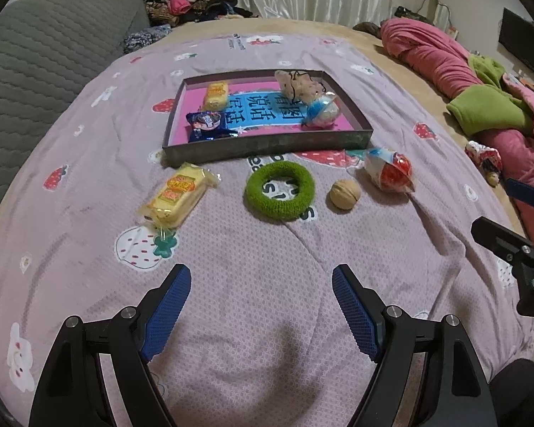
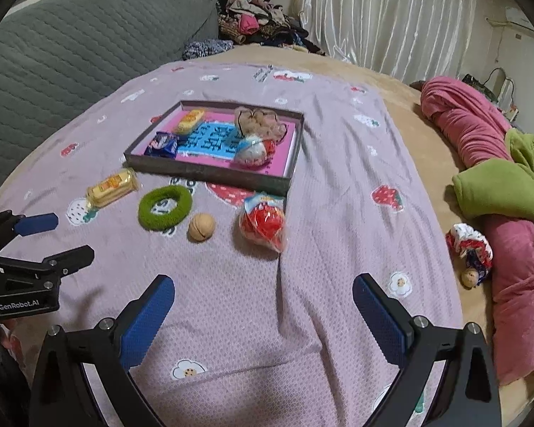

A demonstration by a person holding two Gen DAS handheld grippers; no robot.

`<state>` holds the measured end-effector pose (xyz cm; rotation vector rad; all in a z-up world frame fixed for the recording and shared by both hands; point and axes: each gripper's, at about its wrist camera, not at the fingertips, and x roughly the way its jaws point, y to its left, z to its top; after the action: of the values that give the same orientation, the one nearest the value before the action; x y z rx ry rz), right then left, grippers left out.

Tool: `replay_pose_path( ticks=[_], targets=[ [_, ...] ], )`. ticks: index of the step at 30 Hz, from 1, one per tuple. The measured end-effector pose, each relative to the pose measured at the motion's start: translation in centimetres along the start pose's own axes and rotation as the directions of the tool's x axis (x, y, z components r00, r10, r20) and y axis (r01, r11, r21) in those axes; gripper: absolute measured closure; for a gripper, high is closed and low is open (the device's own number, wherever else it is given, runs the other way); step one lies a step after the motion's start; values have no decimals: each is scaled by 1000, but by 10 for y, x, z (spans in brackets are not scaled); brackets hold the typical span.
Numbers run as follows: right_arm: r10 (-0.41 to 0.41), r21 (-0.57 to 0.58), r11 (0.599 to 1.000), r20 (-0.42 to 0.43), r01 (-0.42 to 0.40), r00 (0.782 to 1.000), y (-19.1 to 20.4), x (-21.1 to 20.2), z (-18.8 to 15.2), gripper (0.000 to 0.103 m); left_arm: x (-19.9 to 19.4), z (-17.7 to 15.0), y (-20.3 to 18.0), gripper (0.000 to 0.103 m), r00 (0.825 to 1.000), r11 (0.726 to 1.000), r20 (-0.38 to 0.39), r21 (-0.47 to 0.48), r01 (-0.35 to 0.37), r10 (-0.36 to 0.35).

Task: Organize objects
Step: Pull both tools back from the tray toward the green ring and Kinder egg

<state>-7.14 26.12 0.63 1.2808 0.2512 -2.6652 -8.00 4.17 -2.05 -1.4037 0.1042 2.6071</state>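
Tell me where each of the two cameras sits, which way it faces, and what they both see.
Left wrist: rides behind the open left claw, angled down the bedspread toward the tray; the right claw shows at the right edge.
Right wrist: rides behind the open right claw, facing the same way; the left claw shows at the left edge.
Shared: tray, yellow snack pack, green ring, walnut, red-and-white packet.

Bare bedspread (image 1: 267, 267) lies before 4 loose items.
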Motion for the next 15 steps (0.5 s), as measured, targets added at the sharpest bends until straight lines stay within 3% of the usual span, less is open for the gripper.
replay_pose_path(
  ticks=[15],
  targets=[
    [12, 25, 1000, -31, -11, 999, -11, 27, -6, 2, 31, 1, 3, 20, 998, 999, -53, -18, 28, -29]
  ],
)
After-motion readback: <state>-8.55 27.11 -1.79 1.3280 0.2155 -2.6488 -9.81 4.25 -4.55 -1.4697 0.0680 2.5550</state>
